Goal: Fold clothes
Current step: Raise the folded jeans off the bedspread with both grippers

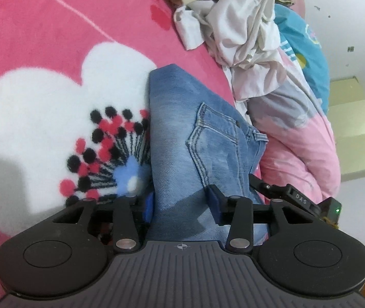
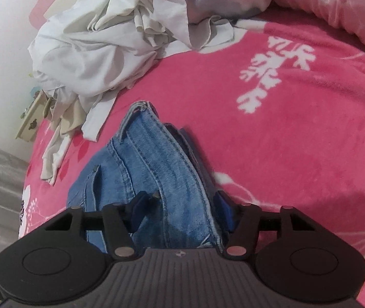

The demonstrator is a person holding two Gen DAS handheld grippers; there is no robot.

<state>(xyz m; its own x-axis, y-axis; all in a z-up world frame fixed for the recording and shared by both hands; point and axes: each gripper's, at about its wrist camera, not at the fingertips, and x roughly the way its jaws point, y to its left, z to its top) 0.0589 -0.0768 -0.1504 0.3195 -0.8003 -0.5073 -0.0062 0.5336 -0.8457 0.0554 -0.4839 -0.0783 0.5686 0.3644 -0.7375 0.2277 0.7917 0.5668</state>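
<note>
Jeans (image 1: pixel 182 138) between both hand-held grippers

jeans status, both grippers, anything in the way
Left gripper and right gripper: fingers each side of the folded jeans, grip unclear. Jeans on pink blanket. White clothes pile beyond, not blocking.

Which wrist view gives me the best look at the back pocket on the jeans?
The left wrist view. There the back pocket of the folded jeans faces the camera, stitching clear, just beyond the left gripper. The right wrist view shows the jeans' stacked folded edges beyond the right gripper; I cannot make out a pocket there.
</note>
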